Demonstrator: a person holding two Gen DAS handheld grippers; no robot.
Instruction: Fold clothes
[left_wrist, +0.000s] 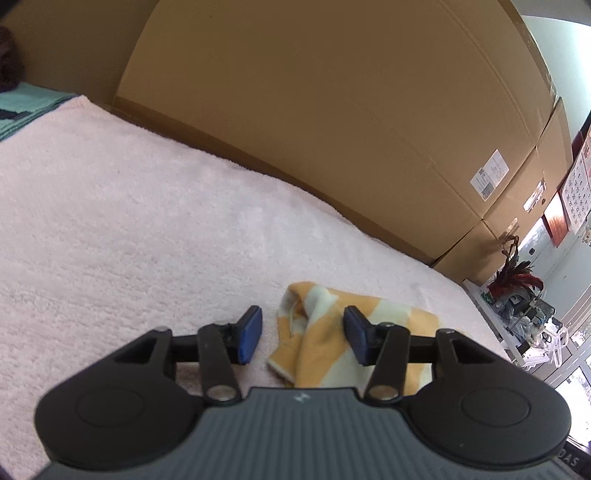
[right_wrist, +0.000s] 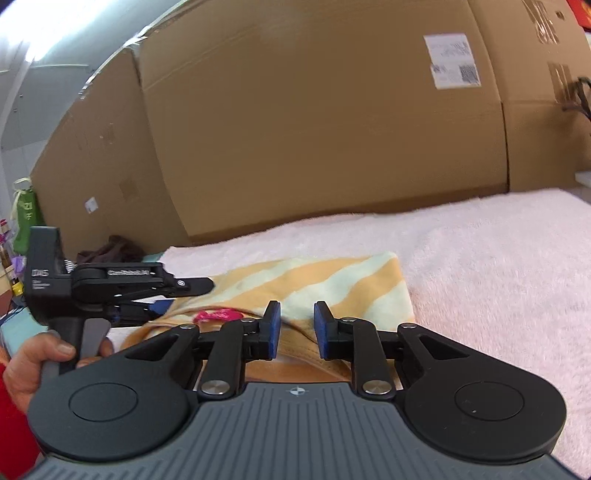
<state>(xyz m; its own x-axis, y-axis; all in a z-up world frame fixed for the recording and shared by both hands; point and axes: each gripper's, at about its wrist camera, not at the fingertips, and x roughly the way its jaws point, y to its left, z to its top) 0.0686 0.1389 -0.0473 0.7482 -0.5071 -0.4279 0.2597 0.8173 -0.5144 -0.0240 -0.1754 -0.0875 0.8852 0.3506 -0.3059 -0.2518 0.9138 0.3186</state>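
1. Two claws over one striped garment (right_wrist: 321, 284), yellow and pale green, lying bunched on a fluffy pink blanket (right_wrist: 498, 266).
2. Left claw (left_wrist: 303, 338): blue pads roughly half apart, nothing pinched; garment folds just beyond and between the tips, toward 1 o'clock in the left wrist view.
3. Right claw (right_wrist: 297, 330): pads narrowly parted with a clear gap, hovering above the garment's near edge; no cloth visibly clamped.
4. Seen from the right wrist, left claw at 9 o'clock, reaching in sideways with its tip at the garment's left edge; gripped by a hand (right_wrist: 40, 363) beside a red sleeve (right_wrist: 14, 424).
5. Small pink patch (right_wrist: 218, 315) on the garment near 10 o'clock of the right claw's pads.
6. Behind, at 12 o'clock, large cardboard boxes (right_wrist: 314, 129) along the blanket's far edge.
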